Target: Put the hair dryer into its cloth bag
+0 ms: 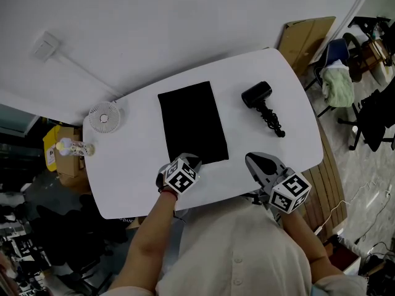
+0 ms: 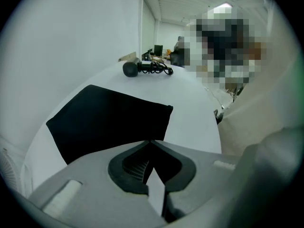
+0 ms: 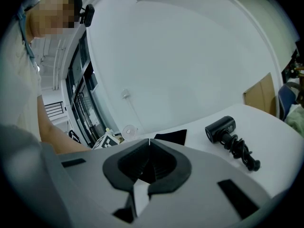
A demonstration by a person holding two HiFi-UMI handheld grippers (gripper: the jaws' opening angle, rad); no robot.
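hair dryer [image 1: 258, 95] lies diagonally, head toward cloth bag [image 1: 191, 123], corded handle away.

The black cloth bag [image 1: 192, 123] lies flat at the middle of the white table [image 1: 133, 184]; the black hair dryer [image 1: 257, 95], cord bundled, lies on its side toward the table's right end.

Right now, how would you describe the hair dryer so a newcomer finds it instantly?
Start at the white table and its flat black cloth bag in the middle. To the right of the bag in the head view, apart from it, lies the hair dryer. It is the only black thing with a round barrel and a coiled cord trailing from it.
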